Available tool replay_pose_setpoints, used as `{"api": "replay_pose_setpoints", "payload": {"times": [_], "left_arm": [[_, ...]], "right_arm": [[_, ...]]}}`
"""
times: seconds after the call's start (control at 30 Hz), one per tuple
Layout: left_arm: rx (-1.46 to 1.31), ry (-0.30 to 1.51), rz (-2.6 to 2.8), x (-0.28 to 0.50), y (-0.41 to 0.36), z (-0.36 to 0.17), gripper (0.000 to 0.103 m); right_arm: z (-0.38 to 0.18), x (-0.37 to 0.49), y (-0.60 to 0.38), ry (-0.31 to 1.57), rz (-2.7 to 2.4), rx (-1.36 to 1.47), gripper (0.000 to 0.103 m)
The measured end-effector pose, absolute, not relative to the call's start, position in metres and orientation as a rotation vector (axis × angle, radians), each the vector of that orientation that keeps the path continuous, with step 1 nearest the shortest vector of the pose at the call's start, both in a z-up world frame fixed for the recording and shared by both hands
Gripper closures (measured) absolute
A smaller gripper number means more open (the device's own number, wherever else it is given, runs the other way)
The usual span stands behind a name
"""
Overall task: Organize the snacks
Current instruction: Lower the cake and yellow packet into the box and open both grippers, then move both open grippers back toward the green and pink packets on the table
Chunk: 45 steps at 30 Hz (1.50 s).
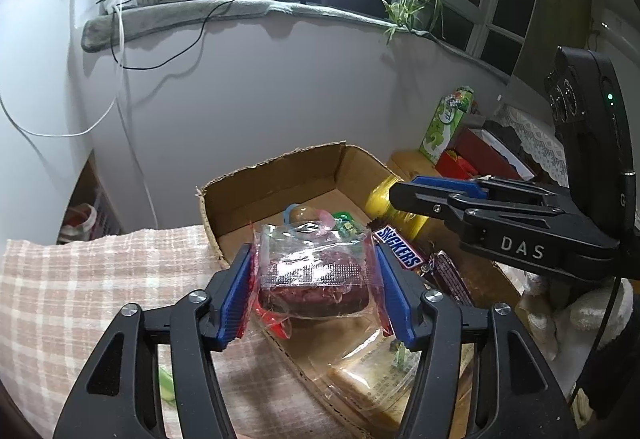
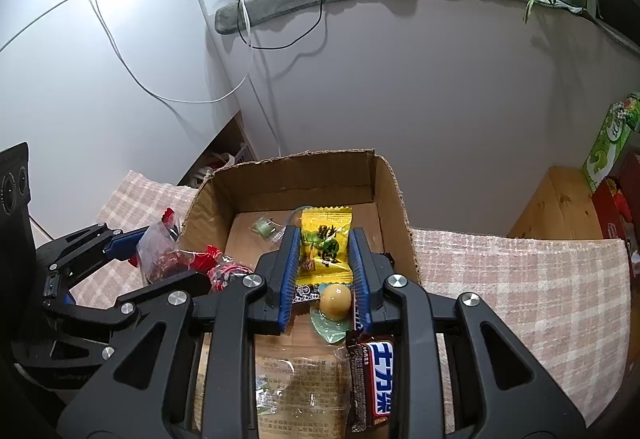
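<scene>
A clear packet with a dark red cake (image 1: 312, 279) hangs over the near left wall of the cardboard box (image 1: 280, 175), and my left gripper (image 1: 314, 255) is shut on its sides. A yellow snack packet (image 2: 324, 247) lies flat between the pads of my right gripper (image 2: 324, 235), which stand open just beside its edges above the box floor (image 2: 248, 239). Under that gripper lie a round yellow candy (image 2: 336, 303), a Snickers bar (image 2: 376, 379) and a clear cracker pack (image 2: 300, 391). The right gripper (image 1: 400, 191) also shows over the box's right wall.
The box stands on a pink checked cloth (image 2: 520, 279) against a white wall. A small green candy (image 2: 264, 227) sits at the back of the box. A green carton (image 1: 444, 127) and a red box (image 1: 480, 155) stand on wood (image 2: 560, 207) to the right.
</scene>
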<state>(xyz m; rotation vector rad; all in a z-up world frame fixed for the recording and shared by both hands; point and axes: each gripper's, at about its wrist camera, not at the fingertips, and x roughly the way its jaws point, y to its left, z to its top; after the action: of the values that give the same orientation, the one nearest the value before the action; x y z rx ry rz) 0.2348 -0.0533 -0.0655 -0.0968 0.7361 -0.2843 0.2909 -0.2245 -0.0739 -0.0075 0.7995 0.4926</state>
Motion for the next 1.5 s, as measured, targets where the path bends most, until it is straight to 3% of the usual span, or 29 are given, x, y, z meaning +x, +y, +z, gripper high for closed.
{"api": "replay_pose_setpoints", "payload": {"times": [0.03, 0.07, 0.2, 0.27, 0.33, 1.5], "left_arm": [[-0.095, 0.735, -0.285, 0.233, -0.054, -0.065, 0.043], [-0.094, 0.736, -0.285, 0.234, -0.054, -0.065, 0.042], [-0.095, 0.738, -0.284, 0.234, -0.054, -0.065, 0.042], [-0.098, 0.736, -0.282, 0.232, -0.054, -0.064, 0.04], [-0.097, 0.733, -0.285, 0.23, -0.055, -0.063, 0.04], [-0.137, 0.629, -0.201, 0.152, 0.0, -0.025, 0.039]], "right_arm": [[-0.073, 0.29, -0.225, 0.795, 0.488, -0.006, 0.049], [-0.072, 0.289, -0.226, 0.786, 0.482, -0.005, 0.041], [-0.069, 0.286, -0.228, 0.779, 0.463, -0.016, 0.039], [-0.068, 0.284, -0.228, 0.768, 0.451, -0.024, 0.022], [-0.066, 0.281, -0.228, 0.759, 0.448, -0.026, 0.015], [-0.021, 0.187, -0.205, 0.67, 0.504, -0.023, 0.015]]}}
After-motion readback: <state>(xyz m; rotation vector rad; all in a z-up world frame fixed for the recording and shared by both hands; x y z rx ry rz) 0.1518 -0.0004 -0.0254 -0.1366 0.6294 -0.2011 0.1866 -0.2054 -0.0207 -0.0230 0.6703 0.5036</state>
